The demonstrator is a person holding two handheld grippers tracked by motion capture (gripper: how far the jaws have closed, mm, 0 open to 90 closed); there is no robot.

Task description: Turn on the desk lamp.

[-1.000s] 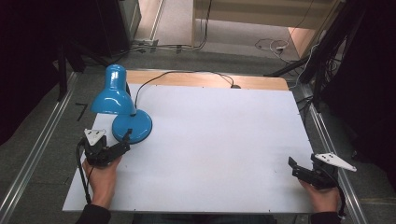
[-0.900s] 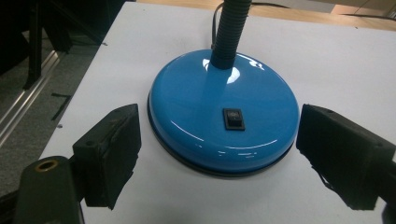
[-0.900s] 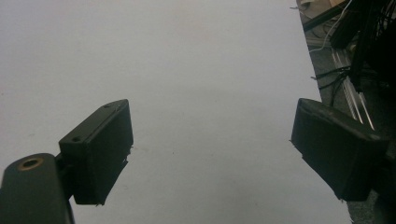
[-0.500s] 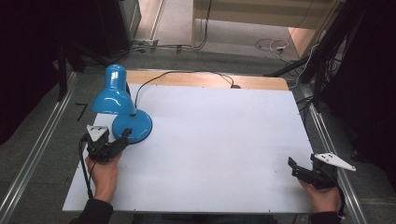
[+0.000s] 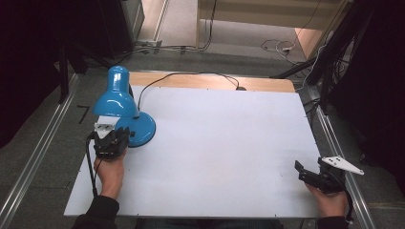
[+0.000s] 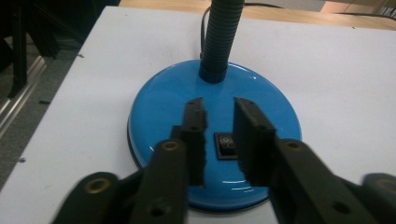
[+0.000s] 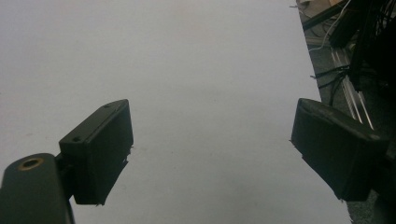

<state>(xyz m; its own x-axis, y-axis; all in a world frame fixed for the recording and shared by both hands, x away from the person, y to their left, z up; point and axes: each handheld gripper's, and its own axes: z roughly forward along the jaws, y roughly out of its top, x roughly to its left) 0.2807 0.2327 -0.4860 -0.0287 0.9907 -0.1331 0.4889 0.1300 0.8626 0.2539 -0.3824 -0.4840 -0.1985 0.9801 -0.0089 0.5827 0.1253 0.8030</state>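
While the high view looks down on the white worktop [image 5: 219,157], the blue desk lamp [image 5: 120,107] stands at its far left corner, shade tilted toward the edge, its black cord [image 5: 191,75] running back off the rear. The left tongs [image 5: 111,141] sit at the near rim of the lamp's base, hand behind them. The right tongs [image 5: 305,172] rest at the near right corner, well apart from the lamp, apparently parked out of the way.

From the left gripper view, the left tongs [image 6: 218,122] hover over the lamp base [image 6: 159,107], jaws narrowed to a slim gap either side of the black rocker switch [image 6: 226,144]. Judgement: the narrow setting suits pressing the switch with a jaw tip.

From the right gripper view, the right tongs [image 7: 210,154] stand wide, holding nothing, over bare worktop.
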